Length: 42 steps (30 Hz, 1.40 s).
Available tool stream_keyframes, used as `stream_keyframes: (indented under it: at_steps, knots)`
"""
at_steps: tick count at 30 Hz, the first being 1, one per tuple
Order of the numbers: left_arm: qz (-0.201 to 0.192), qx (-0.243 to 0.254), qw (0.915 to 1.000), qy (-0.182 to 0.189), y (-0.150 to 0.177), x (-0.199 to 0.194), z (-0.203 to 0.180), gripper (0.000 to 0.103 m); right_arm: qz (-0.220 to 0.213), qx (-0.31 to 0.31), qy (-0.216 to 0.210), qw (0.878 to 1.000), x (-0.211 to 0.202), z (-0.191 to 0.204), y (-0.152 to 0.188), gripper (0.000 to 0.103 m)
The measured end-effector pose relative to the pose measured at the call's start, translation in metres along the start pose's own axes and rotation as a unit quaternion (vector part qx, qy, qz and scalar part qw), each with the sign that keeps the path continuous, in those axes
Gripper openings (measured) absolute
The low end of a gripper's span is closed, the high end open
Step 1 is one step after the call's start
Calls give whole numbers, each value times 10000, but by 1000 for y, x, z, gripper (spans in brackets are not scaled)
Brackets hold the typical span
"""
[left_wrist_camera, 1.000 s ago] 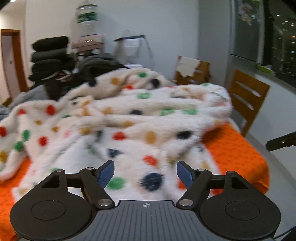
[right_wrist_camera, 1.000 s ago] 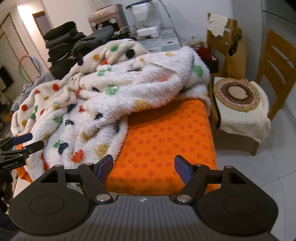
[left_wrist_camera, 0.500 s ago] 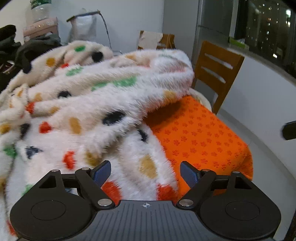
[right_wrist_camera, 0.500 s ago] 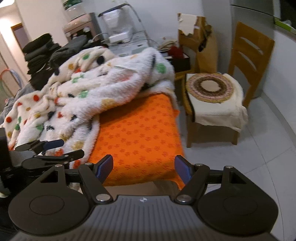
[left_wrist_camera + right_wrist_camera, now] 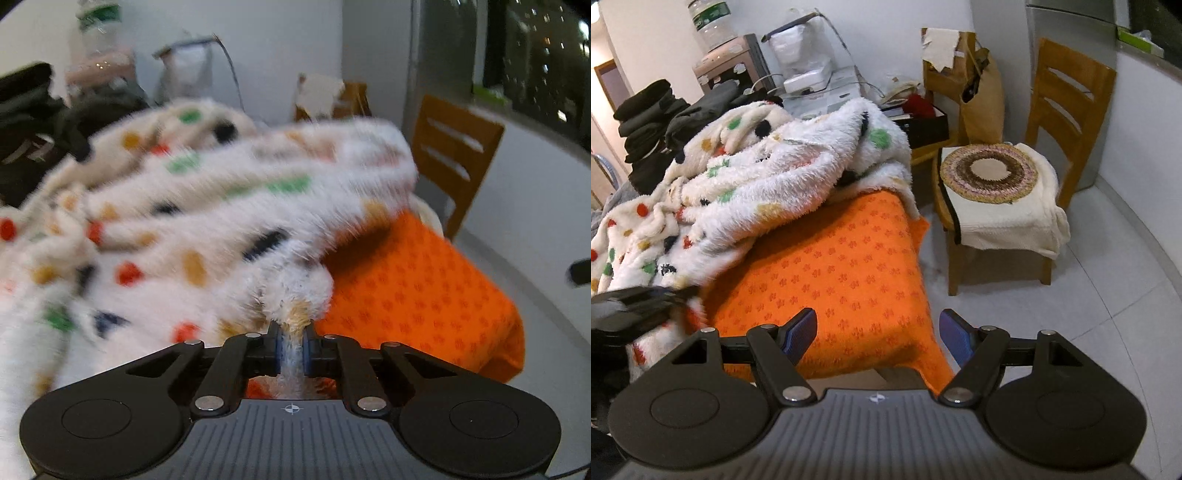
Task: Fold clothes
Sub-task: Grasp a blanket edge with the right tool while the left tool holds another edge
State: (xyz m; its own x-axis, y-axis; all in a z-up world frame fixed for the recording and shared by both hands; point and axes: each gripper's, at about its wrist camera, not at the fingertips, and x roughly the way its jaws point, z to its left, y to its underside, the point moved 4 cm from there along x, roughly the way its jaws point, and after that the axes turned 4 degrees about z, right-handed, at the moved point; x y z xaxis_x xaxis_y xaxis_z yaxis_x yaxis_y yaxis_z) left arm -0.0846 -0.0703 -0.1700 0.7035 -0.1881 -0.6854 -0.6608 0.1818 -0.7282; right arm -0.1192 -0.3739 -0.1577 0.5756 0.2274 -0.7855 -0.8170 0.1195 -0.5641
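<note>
Both wrist views forward, sharing orange cover (image 5: 424,295) (image 5: 842,273).

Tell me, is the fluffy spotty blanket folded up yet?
Not yet. The fluffy white polka-dot blanket lies in a rumpled heap; the left claw pinches its edge.

Left gripper (image 5: 291,349) at bottom centre, jaws closed on pinched fold of fleece (image 5: 207,221). Fleece white, fluffy, with red, green, tan, dark dots; fills left and middle of frame, blurred. Orange cover (image 5: 417,295) right of centre, flower print, fleece edge lying over its upper left part. Wooden chair (image 5: 454,147) in upper right. Dark clothes (image 5: 26,122) piled at upper left. Black object at right edge, too blurred to tell.
</note>
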Motion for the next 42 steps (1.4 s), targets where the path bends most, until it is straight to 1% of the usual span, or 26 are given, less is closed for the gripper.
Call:
stream_keyframes:
  at_steps: [3,5,10,12,14,17,20,22,24,26,27,30,33,34,36,37,39,42]
  knots:
    - [-302,-86,9995,-75,-11,-33,13,12,-20,-123,-95,9999,17,8,-14,79]
    - [-465,-125,9988,-111,-17,-55,18,12,-63,-55,-189,9998,28,12,-23,79]
    - [-787,-225,9961,-332,-26,-109,29,11,-179,629,-458,9968,60,16,-44,75]
    - [-896,-280,9945,-458,-29,-128,35,11,-163,985,-563,9934,74,14,-49,74]
    - [-998,-357,9924,-617,-32,-146,43,11,-105,1430,-723,9870,91,12,-52,70]
    - [-1118,-487,9889,-847,-34,-167,53,11,-5,2259,-1057,9684,117,7,-49,70]
    - [-1155,-626,9855,-1070,-34,-181,64,11,12,3071,-1361,9419,141,5,-46,70]
    - [-1140,-724,9836,-1194,-32,-187,70,11,-92,3403,-1406,9297,153,6,-48,70]
    - [-1107,-815,9821,-1290,-29,-192,75,11,-191,3744,-1556,9139,165,7,-52,70]
    - [-1081,-857,9811,-1356,-26,-196,79,11,-178,4045,-1750,8975,178,8,-55,70]
    - [-1078,-882,9805,-1385,-25,-198,81,11,-156,4153,-1813,8913,184,9,-56,70]
    - [-1065,-924,9795,-1442,-21,-202,86,11,-96,4316,-1849,8829,194,16,-60,69]
    - [-1067,-974,9788,-1455,-19,-205,87,11,39,4531,-2062,8673,201,24,-58,69]
    - [-1065,-978,9789,-1441,-19,-205,87,11,65,4555,-2096,8652,204,28,-58,68]
    - [-1039,-964,9803,-1379,-18,-205,87,11,-19,4494,-2023,8701,207,30,-62,42]
    - [-1013,-936,9815,-1329,-18,-204,87,11,-69,4465,-2000,8721,208,28,-64,13]
    - [-950,-884,9844,-1186,-17,-201,85,11,-208,4444,-1989,8732,202,23,-68,12]
    - [-800,-805,9903,-800,-14,-193,80,11,-633,4211,-1894,8848,175,12,-79,10]
